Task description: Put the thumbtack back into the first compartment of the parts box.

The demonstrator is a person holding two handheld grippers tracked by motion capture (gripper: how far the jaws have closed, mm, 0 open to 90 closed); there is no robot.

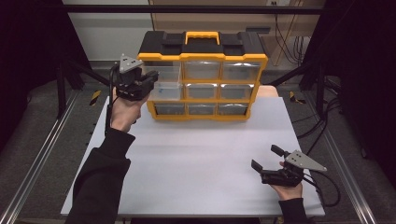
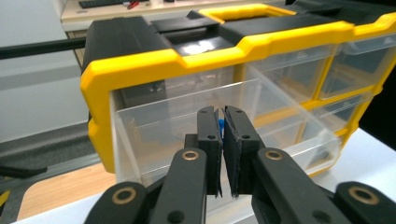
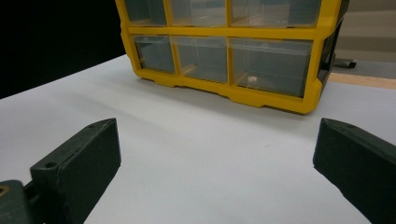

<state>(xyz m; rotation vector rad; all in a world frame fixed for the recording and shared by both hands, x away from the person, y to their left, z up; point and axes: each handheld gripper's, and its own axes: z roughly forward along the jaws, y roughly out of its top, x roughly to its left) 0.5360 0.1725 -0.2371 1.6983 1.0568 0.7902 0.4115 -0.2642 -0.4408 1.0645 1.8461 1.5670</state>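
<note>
the left gripper has its jaws together over the pulled-out clear drawer at the organizer top left; a small blue thing lies just behind the fingertips. the right gripper rests with jaws apart, holding nothing.

From above I see the left gripper raised at the upper-left corner of the yellow-and-black drawer cabinet. Its fingers are drawn together and point at the clear drawer of the left column, which stands pulled out from the cabinet front, directly ahead of the fingers. I cannot tell whether anything is pinched between them. The cabinet stands upright at the far edge of the white desk, its carry handle on top. The right gripper lies low near the desk's near right corner, fingers spread apart, with nothing between them, well apart from the cabinet.
</note>
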